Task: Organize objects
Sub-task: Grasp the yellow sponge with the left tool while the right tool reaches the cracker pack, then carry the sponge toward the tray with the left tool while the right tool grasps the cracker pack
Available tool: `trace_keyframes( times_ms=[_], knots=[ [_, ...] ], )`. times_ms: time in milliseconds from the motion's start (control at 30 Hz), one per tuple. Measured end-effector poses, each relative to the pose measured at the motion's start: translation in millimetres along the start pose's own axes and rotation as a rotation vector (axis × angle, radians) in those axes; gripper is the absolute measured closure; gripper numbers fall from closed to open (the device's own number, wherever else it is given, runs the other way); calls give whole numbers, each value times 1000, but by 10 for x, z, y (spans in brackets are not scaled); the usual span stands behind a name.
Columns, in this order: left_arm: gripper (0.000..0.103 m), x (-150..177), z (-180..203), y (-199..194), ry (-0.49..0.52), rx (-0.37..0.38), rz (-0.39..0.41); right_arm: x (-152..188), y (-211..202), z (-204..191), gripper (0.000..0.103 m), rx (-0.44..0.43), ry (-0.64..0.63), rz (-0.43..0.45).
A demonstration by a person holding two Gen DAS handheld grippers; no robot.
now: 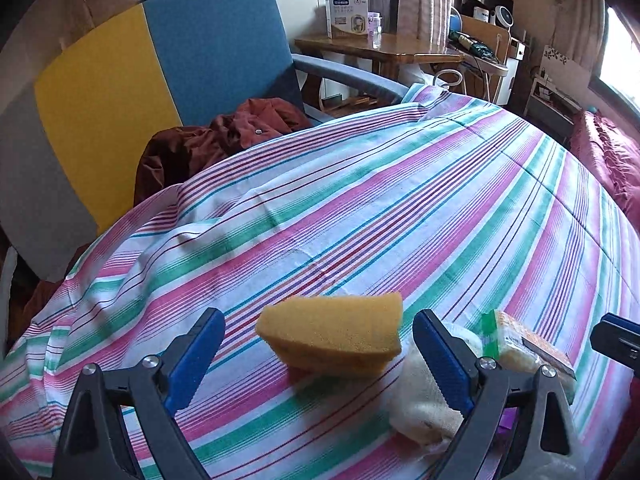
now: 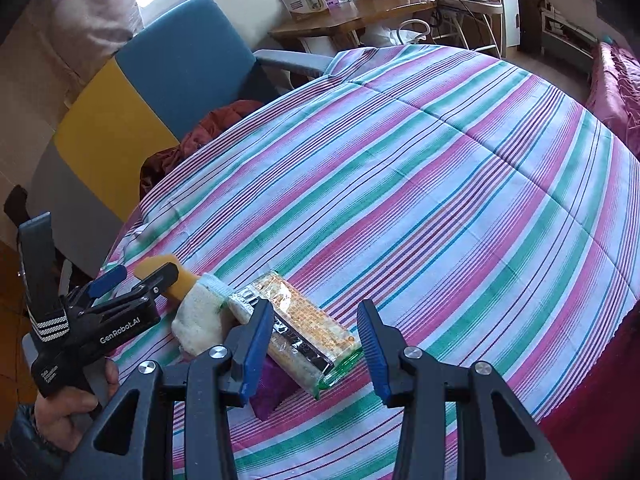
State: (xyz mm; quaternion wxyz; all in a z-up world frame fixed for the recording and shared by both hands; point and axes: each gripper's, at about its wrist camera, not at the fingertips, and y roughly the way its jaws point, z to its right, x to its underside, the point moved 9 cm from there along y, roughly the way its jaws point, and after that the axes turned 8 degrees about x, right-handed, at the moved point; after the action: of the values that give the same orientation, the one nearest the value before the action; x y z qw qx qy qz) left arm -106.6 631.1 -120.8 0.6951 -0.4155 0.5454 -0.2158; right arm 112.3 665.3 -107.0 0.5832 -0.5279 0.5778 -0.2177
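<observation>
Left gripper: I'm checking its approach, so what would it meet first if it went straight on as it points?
Probably the yellow wedge-shaped sponge, lying between the open left gripper pads on the striped cloth; depth is unclear.

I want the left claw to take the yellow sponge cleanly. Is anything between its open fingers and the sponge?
Nothing visible blocks it. The left claw is open with the yellow sponge lying in the gap between its fingers, striped cloth underneath. The cream sock lies beside the sponge by the right-hand finger and might get caught.
</observation>
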Motion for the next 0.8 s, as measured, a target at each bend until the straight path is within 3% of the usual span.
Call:
trace_keyframes(
  times_ms=[33, 67, 300, 533, 733, 800],
  knots=[
    [31, 12, 7, 20, -4, 14, -4, -1, 16, 9, 59, 9, 1, -1],
    [36, 41, 24, 21, -10, 45, -16, 3, 33, 24, 59, 13, 5, -7],
    [38, 306, -28, -588, -80, 79, 82, 6, 106, 79, 58, 9, 20, -32],
    [38, 956, -195, -1111, -244, 76, 67, 92, 253, -52, 42, -18, -23, -90],
    [38, 1403, -128, -1532, -256, 83, 63, 165, 416, -154, 35, -18, -75, -147],
    [37, 1511, -108, -1675, -266, 98, 70, 179, 452, -172, 34, 19, -112, -146]
  ],
)
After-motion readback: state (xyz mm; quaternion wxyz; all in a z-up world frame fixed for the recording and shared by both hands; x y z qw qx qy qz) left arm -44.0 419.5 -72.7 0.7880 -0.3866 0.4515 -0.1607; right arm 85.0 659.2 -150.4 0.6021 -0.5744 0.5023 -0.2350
